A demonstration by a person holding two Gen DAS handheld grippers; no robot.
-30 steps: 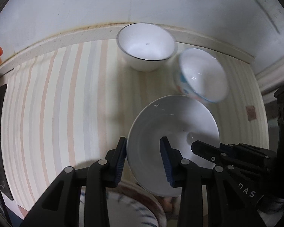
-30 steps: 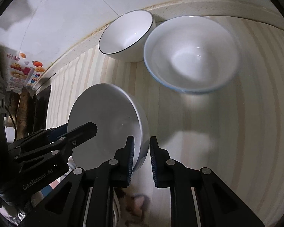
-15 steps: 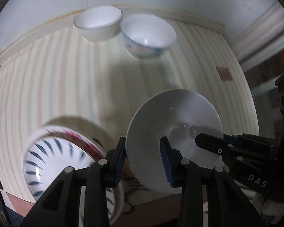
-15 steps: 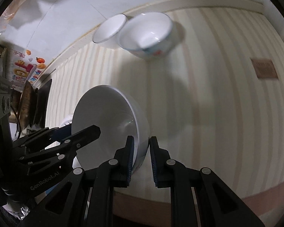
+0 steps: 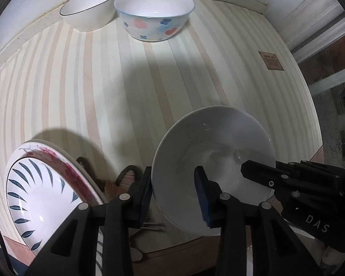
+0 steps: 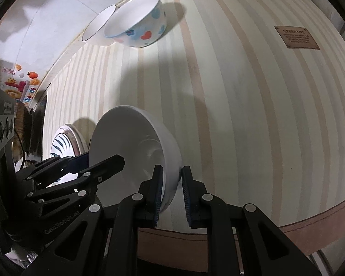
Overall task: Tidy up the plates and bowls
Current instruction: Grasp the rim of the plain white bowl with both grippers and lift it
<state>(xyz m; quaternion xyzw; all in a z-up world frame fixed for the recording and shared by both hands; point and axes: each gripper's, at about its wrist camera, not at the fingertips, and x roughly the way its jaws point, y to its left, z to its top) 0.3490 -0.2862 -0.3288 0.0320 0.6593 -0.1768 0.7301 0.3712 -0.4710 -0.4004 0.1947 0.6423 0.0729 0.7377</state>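
Holding the plain white bowl [image 5: 212,158] from two sides, both grippers share its weight above the near edge of the striped desk [image 5: 103,80]. The left gripper [image 5: 173,195] straddles the near-left part of the rim, one finger inside and one outside; a little gap shows beside the outer pad, so I judge it closed on the rim but only lightly. The right gripper [image 6: 171,191] has its fingers closed on the opposite rim, the wall pinched between the blue pads, which is probably what carries most of the load. The bowl is tilted, its opening turned toward the left camera, and it does not seem to touch the desk. That two-point hold likely keeps a smooth, glazed rim from swivelling or slipping. At the far edge, against the wall, a black-rimmed bowl [image 5: 89,7] and a flowered bowl [image 5: 154,16] stand side by side, touching or nearly so; this looks like the place where bowls are being gathered, so the white one most likely belongs there, beside or nested in the flowered one. To the left, near the front edge, a leaf-patterned plate [image 5: 41,195] lies on another plate [image 5: 62,158] with a reddish design, the plates kept apart from the bowls.
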